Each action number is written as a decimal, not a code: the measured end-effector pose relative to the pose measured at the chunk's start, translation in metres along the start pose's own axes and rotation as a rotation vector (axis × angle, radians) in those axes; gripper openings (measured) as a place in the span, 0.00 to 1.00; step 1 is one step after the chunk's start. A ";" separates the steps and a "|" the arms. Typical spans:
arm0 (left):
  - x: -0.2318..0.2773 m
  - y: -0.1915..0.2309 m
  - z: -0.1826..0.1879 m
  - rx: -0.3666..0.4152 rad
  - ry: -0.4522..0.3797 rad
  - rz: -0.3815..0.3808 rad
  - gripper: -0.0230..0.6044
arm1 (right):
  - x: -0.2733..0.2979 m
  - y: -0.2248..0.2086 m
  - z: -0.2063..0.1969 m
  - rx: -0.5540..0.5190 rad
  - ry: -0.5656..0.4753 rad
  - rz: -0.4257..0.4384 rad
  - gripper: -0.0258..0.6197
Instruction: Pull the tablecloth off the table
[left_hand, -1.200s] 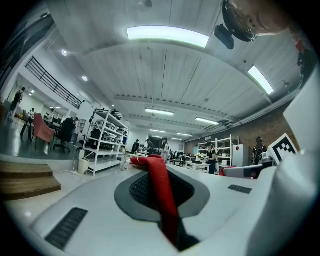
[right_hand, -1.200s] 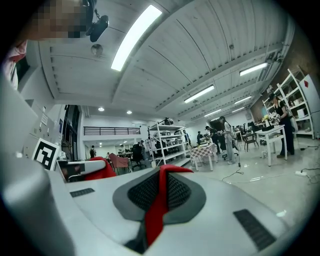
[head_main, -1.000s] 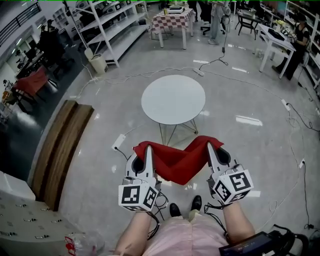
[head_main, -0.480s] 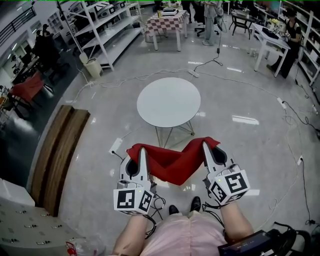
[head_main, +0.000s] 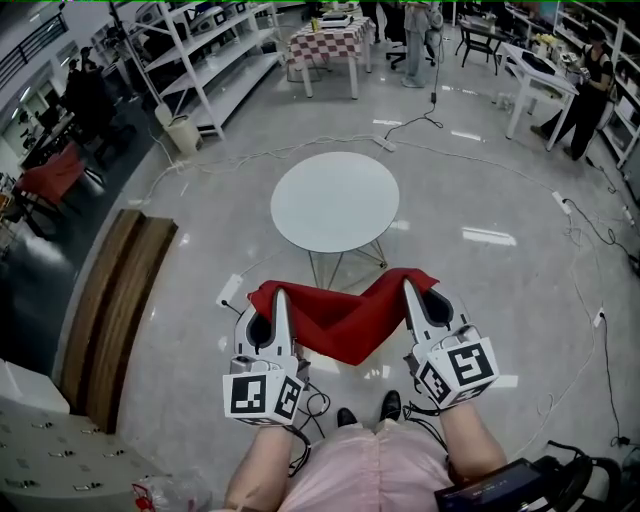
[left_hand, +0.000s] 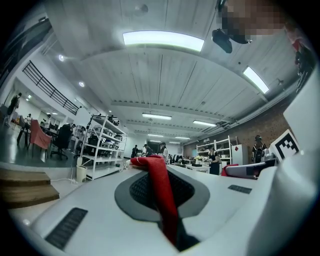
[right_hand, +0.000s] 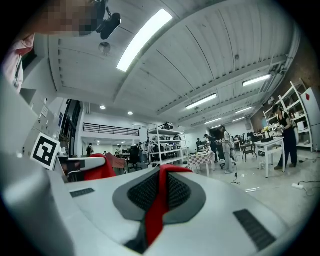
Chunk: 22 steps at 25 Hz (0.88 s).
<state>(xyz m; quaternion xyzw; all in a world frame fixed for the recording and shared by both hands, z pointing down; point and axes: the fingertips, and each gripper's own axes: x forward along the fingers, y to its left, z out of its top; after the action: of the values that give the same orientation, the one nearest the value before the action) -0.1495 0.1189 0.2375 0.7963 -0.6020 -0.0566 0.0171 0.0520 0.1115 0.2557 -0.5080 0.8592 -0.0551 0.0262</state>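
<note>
View from above: the person's shoes (head_main: 392, 405) stand on a pale glossy floor (head_main: 500, 300). Just ahead, the left gripper (head_main: 272, 295) and right gripper (head_main: 413, 285) point level and forward, side by side. Each is clamped tight on an upper corner of the red tablecloth (head_main: 345, 322). The cloth sags between them, its long axis running left to right, equally near both hands. Beyond it, apart from the cloth, stands the round white table (head_main: 335, 200), bare. The cloth appears fully pulled off.
</note>
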 end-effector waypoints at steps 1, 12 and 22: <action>0.000 0.001 0.000 0.001 0.000 0.001 0.11 | 0.001 0.001 0.000 -0.006 0.001 0.000 0.08; -0.005 0.000 0.000 0.004 0.001 0.005 0.11 | 0.000 0.004 -0.001 -0.015 0.000 0.010 0.08; -0.006 -0.001 0.001 0.012 -0.001 0.011 0.11 | -0.001 0.002 -0.002 -0.013 -0.001 0.010 0.08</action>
<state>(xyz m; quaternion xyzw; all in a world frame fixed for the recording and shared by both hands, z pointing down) -0.1500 0.1248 0.2369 0.7931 -0.6067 -0.0533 0.0123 0.0506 0.1138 0.2569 -0.5038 0.8621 -0.0491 0.0235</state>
